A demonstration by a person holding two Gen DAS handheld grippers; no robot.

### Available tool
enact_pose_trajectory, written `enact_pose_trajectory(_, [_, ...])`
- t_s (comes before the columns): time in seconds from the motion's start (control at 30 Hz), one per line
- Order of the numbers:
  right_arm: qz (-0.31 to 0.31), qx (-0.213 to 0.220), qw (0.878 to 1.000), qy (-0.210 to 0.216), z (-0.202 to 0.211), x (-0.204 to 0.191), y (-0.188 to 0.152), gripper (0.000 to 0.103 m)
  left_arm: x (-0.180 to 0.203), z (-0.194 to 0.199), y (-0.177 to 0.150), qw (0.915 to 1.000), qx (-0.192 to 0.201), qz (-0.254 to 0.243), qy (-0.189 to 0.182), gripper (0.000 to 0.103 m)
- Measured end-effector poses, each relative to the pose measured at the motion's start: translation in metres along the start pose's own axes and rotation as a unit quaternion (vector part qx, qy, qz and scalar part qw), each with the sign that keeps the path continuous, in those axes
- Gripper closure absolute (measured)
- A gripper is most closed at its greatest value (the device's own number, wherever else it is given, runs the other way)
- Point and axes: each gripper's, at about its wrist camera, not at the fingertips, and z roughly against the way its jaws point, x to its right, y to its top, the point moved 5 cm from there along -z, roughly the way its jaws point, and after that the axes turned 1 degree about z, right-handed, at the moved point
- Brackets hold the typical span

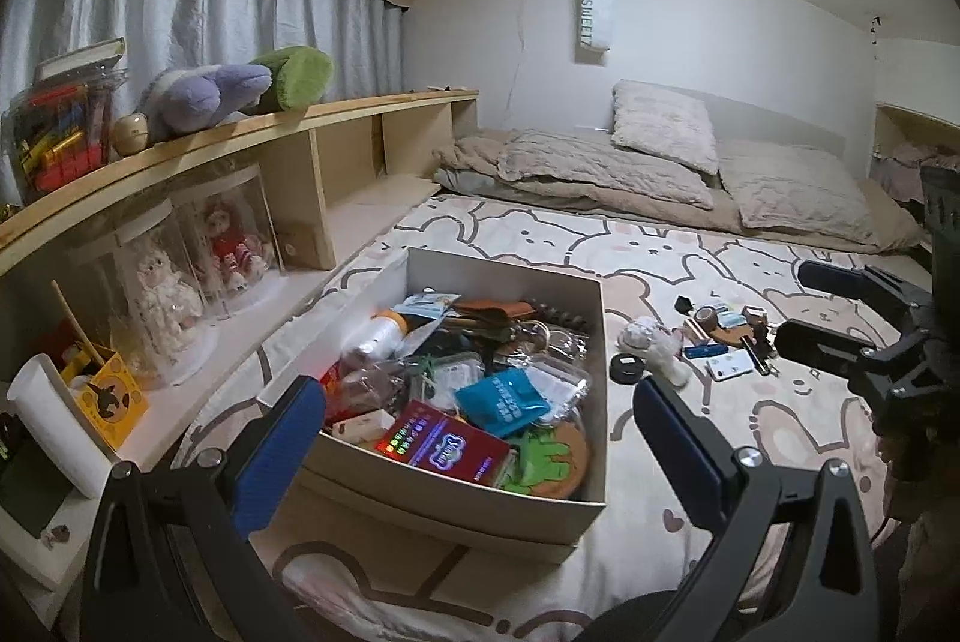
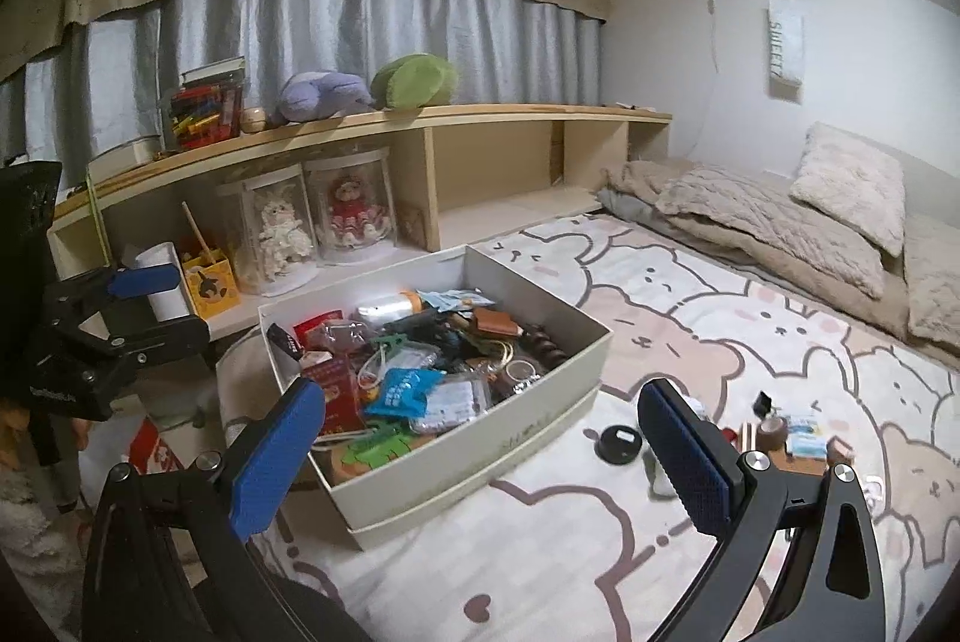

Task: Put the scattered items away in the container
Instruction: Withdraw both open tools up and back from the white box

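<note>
With both my left gripper (image 1: pixel 480 438) and right gripper (image 2: pixel 483 441) spread wide and empty, I should lower the right one squarely over the black round tin (image 2: pixel 619 443) on the bedsheet (image 2: pixel 540 552), just beside the cardboard box's (image 2: pixel 480 468) right wall.

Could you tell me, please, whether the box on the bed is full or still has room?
Nearly full. The open box holds a heap of packets and small things reaching close to its rim, seen from both wrist cameras.

One box (image 1: pixel 456 510), two plush toys (image 1: pixel 204 93), two cased dolls (image 1: pixel 231 237), two pillows (image 1: pixel 663 123).
</note>
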Motion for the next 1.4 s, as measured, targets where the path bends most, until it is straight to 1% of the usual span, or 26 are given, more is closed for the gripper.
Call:
enact_pose_trajectory(0.13, [-0.006,-0.003,1.000,-0.008,0.008,0.005,-0.009,0.000,0.006,0.005,0.000,1.0000,0.005,0.003,-0.008,0.000])
enact_pose_trajectory(0.23, [-0.010,-0.002,1.000,-0.010,0.012,0.009,-0.014,0.000,0.012,0.007,-0.001,0.9999,0.005,-0.005,-0.009,0.000])
enact_pose_trajectory(0.43, [-0.013,-0.002,1.000,-0.021,0.018,0.014,-0.021,0.000,0.023,0.006,-0.006,0.9997,-0.002,-0.022,-0.010,0.000])
enact_pose_trajectory(0.6, [-0.004,-0.004,1.000,-0.029,0.021,0.015,-0.025,0.000,0.027,0.004,-0.012,0.9995,-0.009,-0.023,-0.020,0.000])
enact_pose_trajectory(0.9, [0.003,-0.012,0.999,-0.031,0.018,0.010,-0.031,0.000,0.030,0.002,-0.019,0.9994,-0.015,-0.024,-0.018,0.000])
enact_pose_trajectory(1.4, [0.003,-0.014,0.999,-0.033,0.018,0.010,-0.033,0.000,0.030,0.000,-0.021,0.9993,-0.018,-0.026,-0.019,0.000])
